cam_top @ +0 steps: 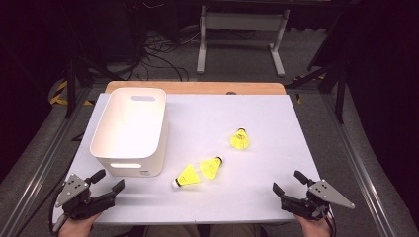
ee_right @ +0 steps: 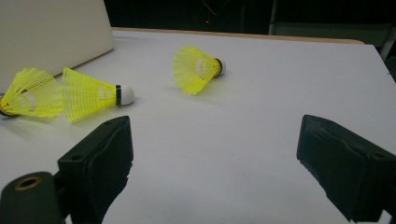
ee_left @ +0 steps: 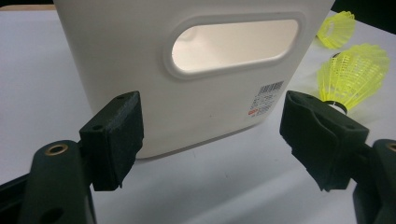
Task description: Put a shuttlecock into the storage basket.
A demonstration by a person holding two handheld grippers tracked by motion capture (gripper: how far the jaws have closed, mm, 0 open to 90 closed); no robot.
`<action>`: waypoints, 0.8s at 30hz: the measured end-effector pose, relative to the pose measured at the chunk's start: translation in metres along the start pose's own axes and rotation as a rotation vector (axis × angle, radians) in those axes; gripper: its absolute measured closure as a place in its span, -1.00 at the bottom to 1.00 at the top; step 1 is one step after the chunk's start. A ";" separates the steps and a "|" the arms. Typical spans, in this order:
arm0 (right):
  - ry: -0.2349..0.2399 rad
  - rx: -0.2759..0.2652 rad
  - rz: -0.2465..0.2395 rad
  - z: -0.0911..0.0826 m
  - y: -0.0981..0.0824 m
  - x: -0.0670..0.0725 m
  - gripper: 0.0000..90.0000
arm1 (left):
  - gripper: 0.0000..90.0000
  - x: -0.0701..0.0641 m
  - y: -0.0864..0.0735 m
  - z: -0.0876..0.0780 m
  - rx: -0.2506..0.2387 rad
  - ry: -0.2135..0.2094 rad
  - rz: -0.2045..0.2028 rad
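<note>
Plainly empty, the left gripper (cam_top: 109, 181) and right gripper (cam_top: 285, 181) rest wide open at the table's (cam_top: 257, 118) near edge, and the three yellow shuttlecocks (cam_top: 212, 167) mid-table, right of the white bin (cam_top: 129, 129), look feather-light, their skirts crushable, so pinching a cork tip gently seems safest.

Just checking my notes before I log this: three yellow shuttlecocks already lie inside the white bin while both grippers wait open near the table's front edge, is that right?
Not quite. The three yellow shuttlecocks lie on the table, right of the white bin, as the high view shows. Both the left gripper and right gripper are indeed open.
</note>
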State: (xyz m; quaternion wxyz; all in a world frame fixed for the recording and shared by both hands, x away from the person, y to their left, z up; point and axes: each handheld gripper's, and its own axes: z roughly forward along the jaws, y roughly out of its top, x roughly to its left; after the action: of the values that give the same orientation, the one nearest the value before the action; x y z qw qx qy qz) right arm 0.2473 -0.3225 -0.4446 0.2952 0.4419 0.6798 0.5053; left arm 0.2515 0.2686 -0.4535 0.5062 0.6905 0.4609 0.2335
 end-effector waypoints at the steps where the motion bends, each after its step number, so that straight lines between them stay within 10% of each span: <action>1: -0.001 0.000 -0.001 0.000 0.000 0.000 -0.75 | -0.50 0.000 0.000 0.000 -0.001 -0.002 0.000; 24: 0.009 0.020 0.005 0.003 0.000 0.000 -0.76 | -0.50 0.000 -0.001 -0.002 0.000 0.008 -0.007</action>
State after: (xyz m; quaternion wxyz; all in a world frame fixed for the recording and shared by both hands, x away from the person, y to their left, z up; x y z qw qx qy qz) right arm 0.2499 -0.3212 -0.4458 0.2863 0.4443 0.6851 0.5013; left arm 0.2494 0.2692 -0.4538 0.5053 0.6879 0.4652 0.2347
